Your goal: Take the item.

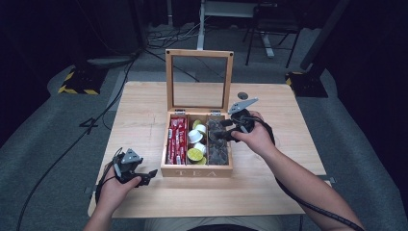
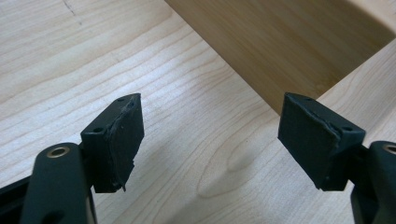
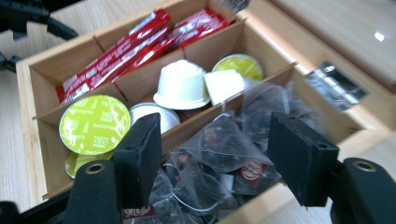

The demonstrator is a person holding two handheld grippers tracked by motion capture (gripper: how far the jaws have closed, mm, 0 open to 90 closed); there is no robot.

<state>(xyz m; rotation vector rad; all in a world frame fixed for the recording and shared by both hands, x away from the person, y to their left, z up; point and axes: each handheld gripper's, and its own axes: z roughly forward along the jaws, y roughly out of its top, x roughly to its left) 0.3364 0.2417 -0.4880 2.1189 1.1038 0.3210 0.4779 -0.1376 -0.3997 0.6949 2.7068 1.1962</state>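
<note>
A wooden tea box (image 1: pixel 196 172) stands mid-table with its glass lid (image 1: pixel 169 82) raised. It holds red sachets (image 1: pixel 177 139) on the left, capsules (image 1: pixel 196 137) in the middle and clear tea bags (image 1: pixel 219 151) on the right. My right gripper (image 1: pixel 219 130) hovers over the tea bag compartment. In the right gripper view it (image 3: pixel 212 154) is open just above the tea bags (image 3: pixel 224 140), not pressing on any. My left gripper (image 1: pixel 146 177) is low by the box's front left corner. It (image 2: pixel 210 140) is open and empty over bare table, facing the box wall (image 2: pixel 280 46).
The raised lid blocks the back of the box. The wooden table (image 1: pixel 144 110) has bare room left, right and in front of the box. A small dark round spot (image 1: pixel 242 95) lies behind the box. Green-lidded (image 3: pixel 95 123) and white capsules (image 3: pixel 181 84) fill the middle compartment.
</note>
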